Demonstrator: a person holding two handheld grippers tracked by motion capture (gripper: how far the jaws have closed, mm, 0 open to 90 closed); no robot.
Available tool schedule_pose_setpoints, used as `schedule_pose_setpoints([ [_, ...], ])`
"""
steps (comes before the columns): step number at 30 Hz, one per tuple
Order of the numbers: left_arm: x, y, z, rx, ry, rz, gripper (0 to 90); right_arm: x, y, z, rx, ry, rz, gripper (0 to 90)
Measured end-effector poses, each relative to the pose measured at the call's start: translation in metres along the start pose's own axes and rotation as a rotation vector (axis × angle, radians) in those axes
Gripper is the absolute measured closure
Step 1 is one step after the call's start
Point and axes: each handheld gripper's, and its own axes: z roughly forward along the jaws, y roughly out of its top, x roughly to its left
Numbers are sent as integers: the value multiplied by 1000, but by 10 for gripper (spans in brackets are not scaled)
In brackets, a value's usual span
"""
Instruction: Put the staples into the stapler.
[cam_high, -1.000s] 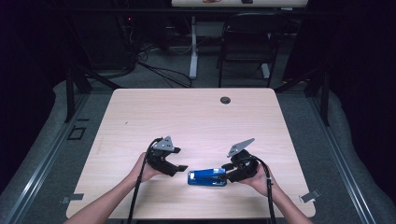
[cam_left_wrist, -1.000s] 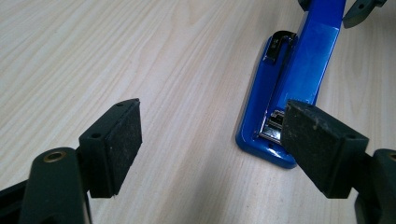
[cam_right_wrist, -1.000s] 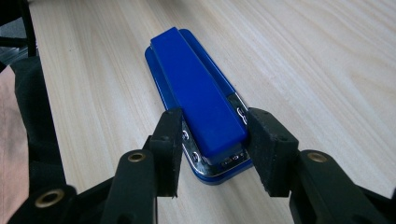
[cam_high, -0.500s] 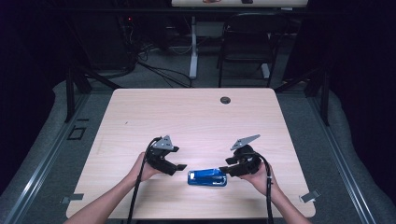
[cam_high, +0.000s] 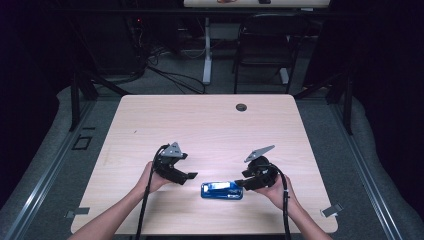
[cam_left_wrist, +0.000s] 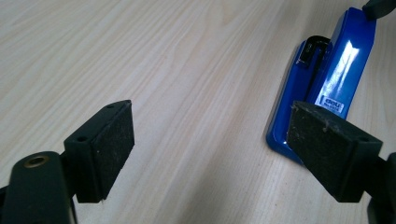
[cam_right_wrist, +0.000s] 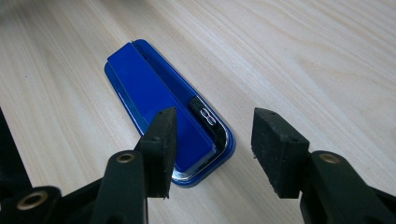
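The pale wood-grain rectangular desk (cam_high: 210, 125) carries a glossy blue plastic stapler (cam_high: 222, 190) lying flat between the two grippers. The left gripper (cam_high: 192, 176) has its jaws spread wide and has just been opening them; bare desk lies between them, and the stapler sits just beyond the far jaw, apart from it. The right gripper (cam_high: 239, 183) has its jaws partly open over the stapler's metal-tipped end, one pad above its top, neither pad pressing on it.
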Motion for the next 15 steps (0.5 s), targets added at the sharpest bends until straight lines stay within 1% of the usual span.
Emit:
schedule_pose_setpoints([
  [1, 0, 0, -1, -9, 8, -3, 155, 0, 0, 0, 1, -2, 4, 508],
  [4, 1, 1, -3, -11, 9, -5, 154, 0, 0, 0, 2, 1, 7, 510],
  [5, 1, 1, -4, -17, 12, -11, 153, -1, 0, 1, -1, 8, 22, 510],
  [8, 2, 1, -5, -19, 11, -11, 153, -2, -1, 1, 2, 11, 28, 512],
  [9, 2, 1, -6, -22, 15, -10, 153, -2, -1, 2, 18, 9, 28, 503],
  [10, 2, 1, -6, -22, 13, -10, 153, -2, -1, 4, 13, 21, 37, 510],
  [15, 2, 2, -6, -23, 12, -8, 153, -3, -1, 3, 14, 23, 38, 509],
])
